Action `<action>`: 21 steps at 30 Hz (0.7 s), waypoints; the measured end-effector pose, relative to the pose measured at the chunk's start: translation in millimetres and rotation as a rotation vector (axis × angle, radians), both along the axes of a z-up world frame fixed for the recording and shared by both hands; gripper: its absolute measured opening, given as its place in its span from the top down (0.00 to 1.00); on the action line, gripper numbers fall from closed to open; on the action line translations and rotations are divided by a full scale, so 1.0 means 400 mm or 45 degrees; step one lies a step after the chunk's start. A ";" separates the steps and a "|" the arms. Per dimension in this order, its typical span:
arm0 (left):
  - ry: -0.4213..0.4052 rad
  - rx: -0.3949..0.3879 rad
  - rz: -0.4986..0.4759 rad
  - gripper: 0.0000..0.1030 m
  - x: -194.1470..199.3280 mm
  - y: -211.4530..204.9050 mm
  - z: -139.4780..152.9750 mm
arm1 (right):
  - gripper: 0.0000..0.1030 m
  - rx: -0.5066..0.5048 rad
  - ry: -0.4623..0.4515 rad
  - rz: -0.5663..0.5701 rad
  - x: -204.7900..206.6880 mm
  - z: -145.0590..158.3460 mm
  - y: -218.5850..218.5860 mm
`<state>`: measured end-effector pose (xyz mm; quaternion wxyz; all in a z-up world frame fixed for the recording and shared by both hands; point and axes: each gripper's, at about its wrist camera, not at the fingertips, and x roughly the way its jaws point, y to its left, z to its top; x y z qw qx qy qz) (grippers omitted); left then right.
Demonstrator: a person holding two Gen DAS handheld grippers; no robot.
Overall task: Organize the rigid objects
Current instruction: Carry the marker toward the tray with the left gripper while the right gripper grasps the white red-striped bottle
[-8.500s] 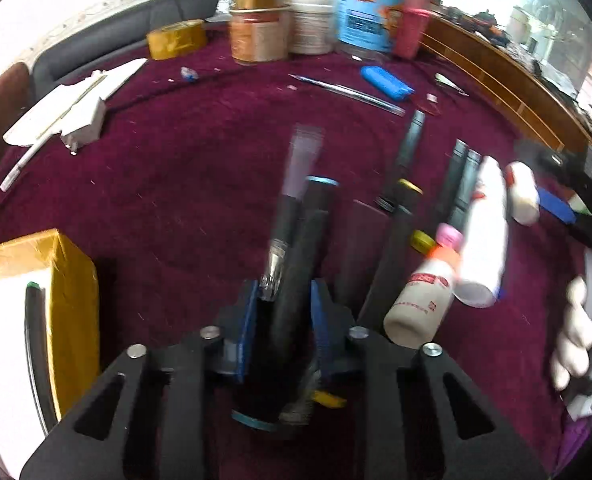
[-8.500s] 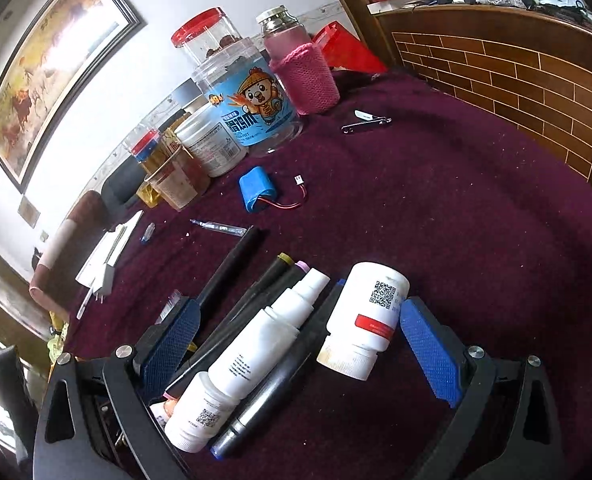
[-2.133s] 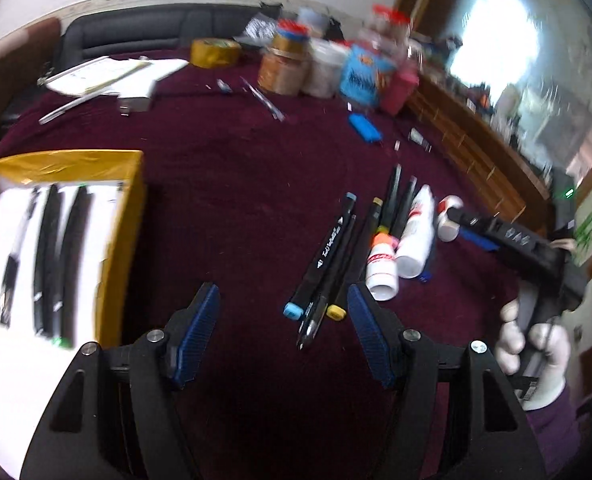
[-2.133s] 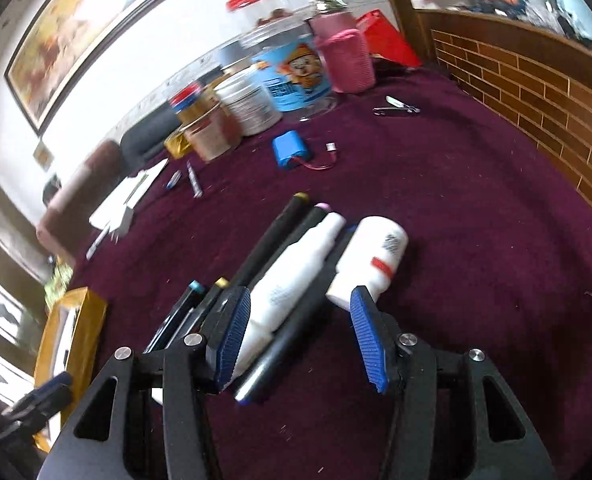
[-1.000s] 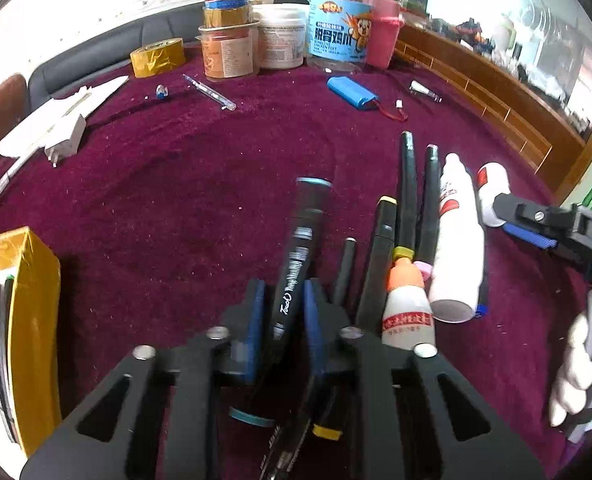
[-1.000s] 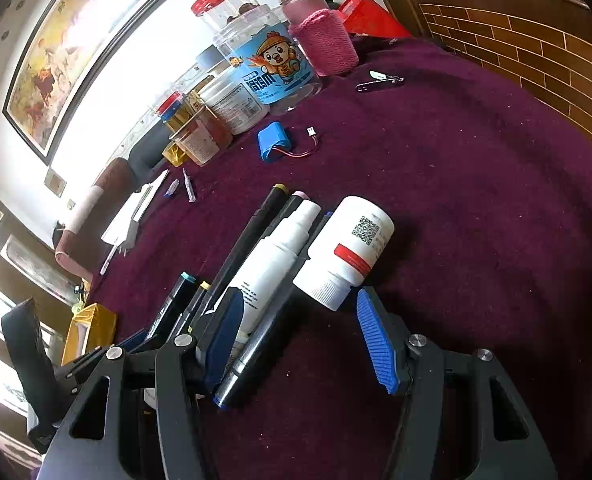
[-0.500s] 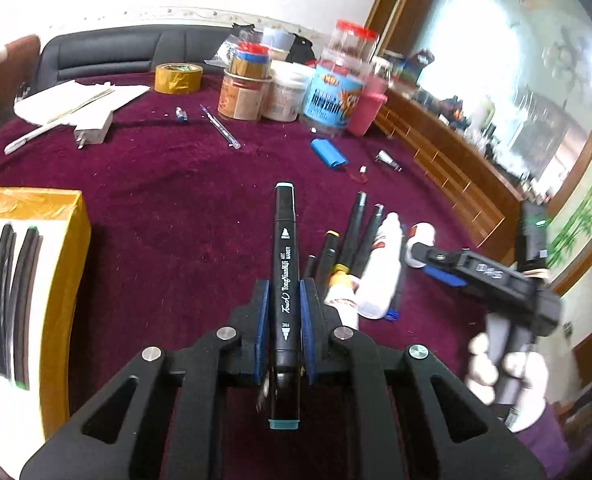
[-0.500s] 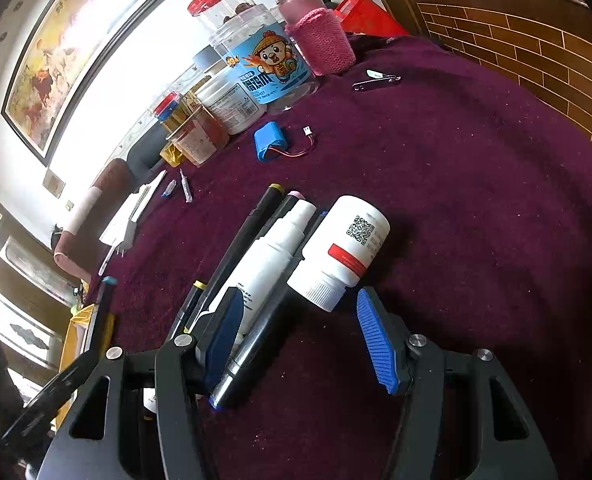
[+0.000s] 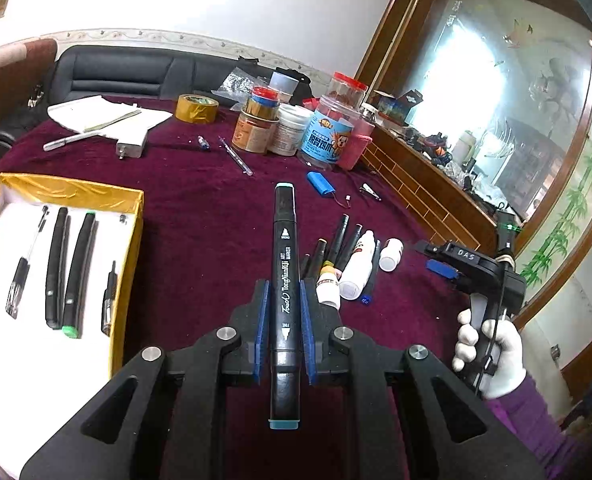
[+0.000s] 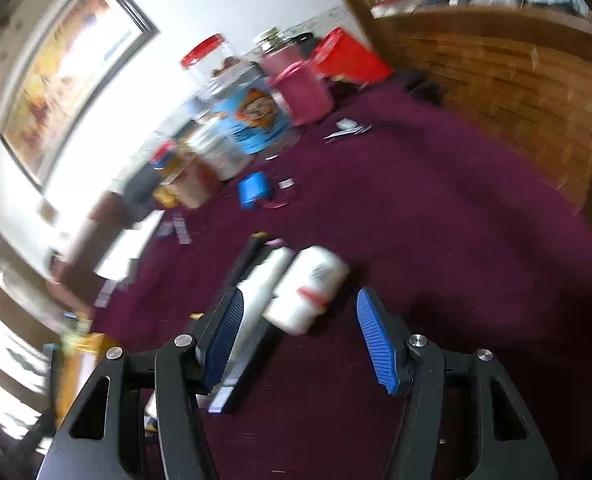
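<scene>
One marker [image 9: 283,280] is clamped between the pads of my left gripper [image 9: 283,304], lying lengthwise along the fingers with its teal-capped ends clear of the pads front and back. It hangs above the cloth [image 9: 200,216], well apart from the box [image 9: 130,240] at my left, where four pens [image 9: 62,264] lie in a row on the white lining.

My right gripper [image 10: 299,320] stands wide and holds nothing. Its view is blurred, but the white bottle [image 10: 303,288] sits between its pads on the cloth, with the spray bottle [image 10: 256,292] just beside the left pad. More pens [image 9: 337,244] lie in that same heap.

Judgement on the step in hand: carry the marker left to the box and lay it parallel to the pens there. The open lining right of the row, beside the gold wall, looks like the free slot. I should lower until the marker nearly rests on the lining before opening, since a round barrel dropped from above could roll onto its neighbours. I should keep the grip level, because the marker projects far at both ends and either end could catch the gold rim.
</scene>
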<state>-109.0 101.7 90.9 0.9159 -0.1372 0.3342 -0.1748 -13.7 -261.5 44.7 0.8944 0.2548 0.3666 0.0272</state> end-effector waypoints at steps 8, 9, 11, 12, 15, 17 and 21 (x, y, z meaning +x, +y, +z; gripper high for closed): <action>0.008 -0.053 0.017 0.88 -0.009 0.033 -0.010 | 0.48 -0.022 0.210 0.016 0.096 -0.018 0.003; 0.006 -0.052 0.022 0.88 -0.014 0.039 -0.009 | 0.48 -0.016 0.220 0.021 0.108 -0.019 0.010; 0.004 -0.047 0.035 0.88 -0.022 0.050 -0.007 | 0.50 -0.026 0.257 0.016 0.139 -0.027 0.029; 0.004 -0.047 0.044 0.88 -0.025 0.059 -0.006 | 0.56 -0.030 0.273 0.017 0.148 -0.033 0.036; 0.004 -0.053 0.068 0.88 -0.032 0.077 -0.006 | 0.66 -0.061 0.316 0.009 0.166 -0.047 0.056; 0.004 -0.063 0.084 0.88 -0.033 0.092 -0.008 | 0.68 -0.058 0.321 0.004 0.166 -0.054 0.061; -0.001 -0.083 0.123 0.88 -0.037 0.135 -0.005 | 0.68 -0.027 0.306 0.011 0.139 -0.048 0.049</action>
